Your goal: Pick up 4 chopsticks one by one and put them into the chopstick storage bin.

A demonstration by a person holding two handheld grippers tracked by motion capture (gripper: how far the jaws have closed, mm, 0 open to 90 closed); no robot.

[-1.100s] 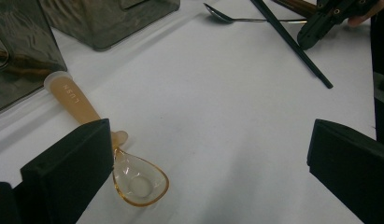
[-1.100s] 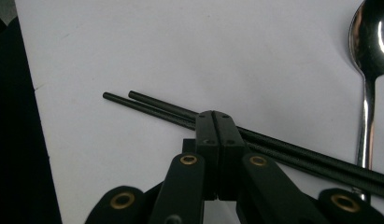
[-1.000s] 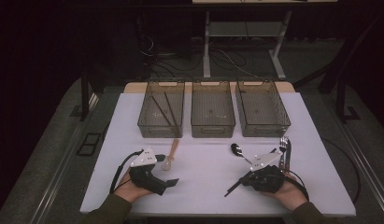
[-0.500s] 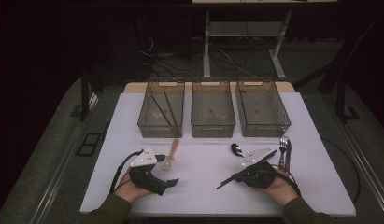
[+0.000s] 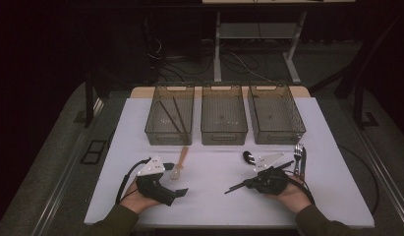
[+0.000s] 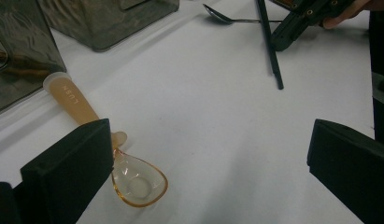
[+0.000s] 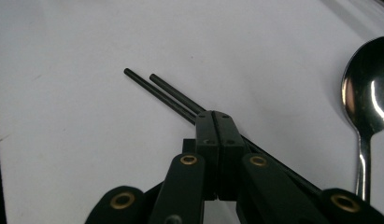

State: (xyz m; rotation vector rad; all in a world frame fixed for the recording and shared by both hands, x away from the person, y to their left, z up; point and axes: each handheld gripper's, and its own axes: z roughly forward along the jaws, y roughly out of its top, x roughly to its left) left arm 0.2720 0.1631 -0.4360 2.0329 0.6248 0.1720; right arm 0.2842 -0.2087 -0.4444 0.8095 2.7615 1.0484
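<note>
Centrally, the scene is a white rectangular worktop (image 5: 219, 196) with three translucent grey plastic bins in a row along its far edge. The left bin (image 5: 170, 116) holds two dark sticks lying lengthwise; what lies in the middle bin (image 5: 224, 115) and the right bin (image 5: 276, 114) cannot be made out.

Right gripper (image 5: 248, 184): near the worktop's front edge, right of centre, pointing toward the left edge. Its jaws are pressed together and pinch a pair of thin black chopsticks (image 7: 171, 98). In the right gripper view the two sticks run side by side under the closed tips, their free ends projecting ahead above the white surface; whether these ends touch it cannot be told.

Left gripper (image 5: 177, 192): near the front edge, left of centre, jaws spread wide and gripping nothing. A translucent amber plastic spoon (image 6: 136, 182) with a pale handle lies just beside its left jaw, the bowl nearest the gripper, the handle pointing toward the left bin.

Other items: a polished steel spoon (image 7: 367, 107) lies on the worktop just beside the right gripper, with a steel fork (image 5: 298, 156) nearer the right edge.
</note>
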